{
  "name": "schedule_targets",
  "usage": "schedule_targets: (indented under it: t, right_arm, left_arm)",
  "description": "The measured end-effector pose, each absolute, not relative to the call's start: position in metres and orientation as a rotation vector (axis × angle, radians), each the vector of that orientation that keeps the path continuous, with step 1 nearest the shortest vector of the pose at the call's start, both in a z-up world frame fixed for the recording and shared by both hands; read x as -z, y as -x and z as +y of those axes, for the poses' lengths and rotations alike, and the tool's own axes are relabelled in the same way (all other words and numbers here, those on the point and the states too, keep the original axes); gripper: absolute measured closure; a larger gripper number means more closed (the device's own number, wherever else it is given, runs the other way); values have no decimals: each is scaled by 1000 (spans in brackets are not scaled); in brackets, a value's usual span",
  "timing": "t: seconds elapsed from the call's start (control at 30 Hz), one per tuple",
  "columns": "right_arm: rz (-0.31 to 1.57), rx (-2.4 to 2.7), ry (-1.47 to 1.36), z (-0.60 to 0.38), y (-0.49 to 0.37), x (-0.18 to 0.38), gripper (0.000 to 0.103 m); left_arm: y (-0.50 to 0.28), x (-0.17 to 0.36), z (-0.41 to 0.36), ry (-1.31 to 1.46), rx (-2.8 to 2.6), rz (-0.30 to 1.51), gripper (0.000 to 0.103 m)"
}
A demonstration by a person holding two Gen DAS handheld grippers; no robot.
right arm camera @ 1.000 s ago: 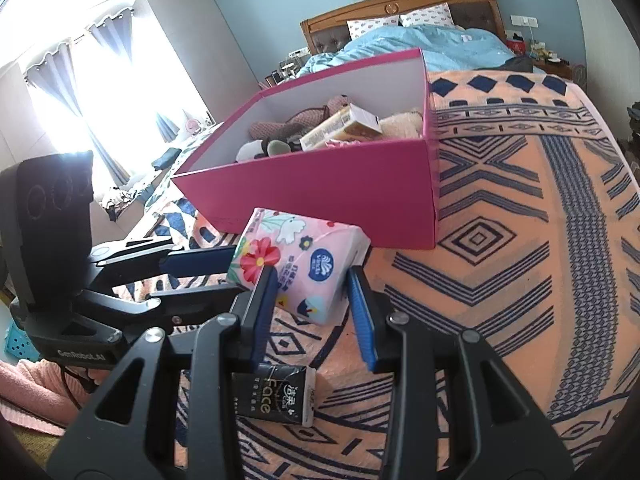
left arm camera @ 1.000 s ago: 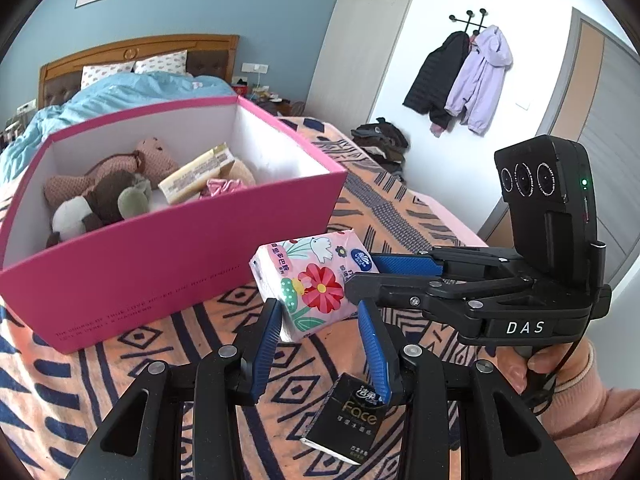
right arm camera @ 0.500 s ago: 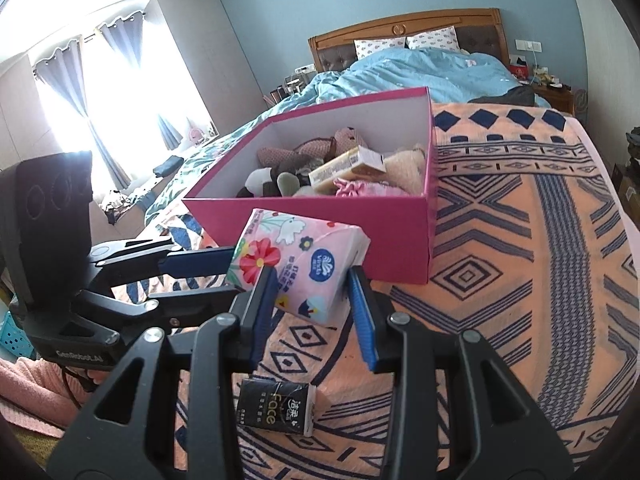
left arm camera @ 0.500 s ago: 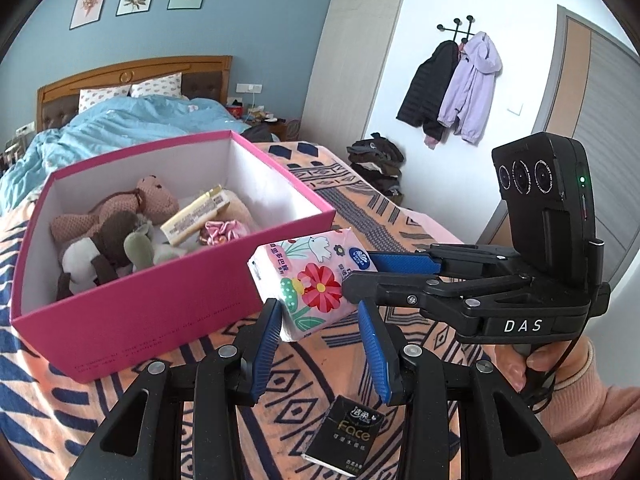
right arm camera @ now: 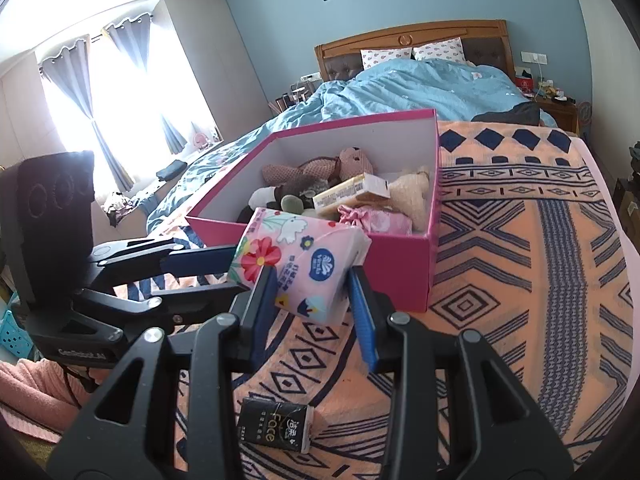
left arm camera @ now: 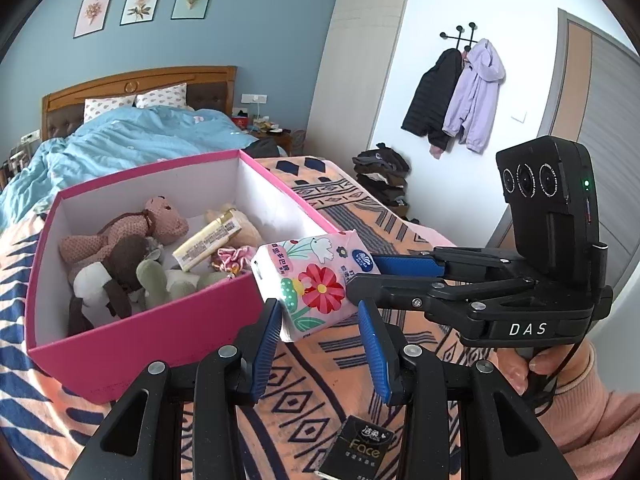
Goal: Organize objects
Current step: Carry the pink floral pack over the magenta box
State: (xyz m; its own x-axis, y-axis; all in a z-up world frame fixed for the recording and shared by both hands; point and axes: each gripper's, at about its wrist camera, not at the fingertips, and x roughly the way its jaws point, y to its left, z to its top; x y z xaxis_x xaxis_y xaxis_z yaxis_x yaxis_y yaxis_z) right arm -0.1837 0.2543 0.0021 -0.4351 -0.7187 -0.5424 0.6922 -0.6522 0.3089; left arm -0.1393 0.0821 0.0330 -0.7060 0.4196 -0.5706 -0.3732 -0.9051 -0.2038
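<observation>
A pink tissue pack (left arm camera: 316, 284) (right arm camera: 300, 264) with red flower print and a blue logo sits tilted between both pairs of blue jaws — clamped from two sides, off the blanket. Beyond the jaws stands the open pink box (left arm camera: 152, 332) (right arm camera: 400, 264), holding plush toys. Below the jaws lies a black "Face" tissue packet (left arm camera: 358, 450) (right arm camera: 276, 426) — flat.

A box (left arm camera: 132, 344) sits on the bed (right arm camera: 520, 280) with toys (left arm camera: 120, 248) inside. A tissue pack (left arm camera: 312, 284) hangs near its right corner; a packet (right arm camera: 276, 426) lies nearer.
</observation>
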Motion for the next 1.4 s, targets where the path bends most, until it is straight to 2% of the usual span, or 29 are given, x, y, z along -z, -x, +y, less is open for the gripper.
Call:
schedule_targets:
  t: [1.4]
  right_arm:
    - [-52, 2149, -795, 252, 207, -17, 63]
  left_arm:
    - [166, -46, 79, 875, -2564, -110, 64]
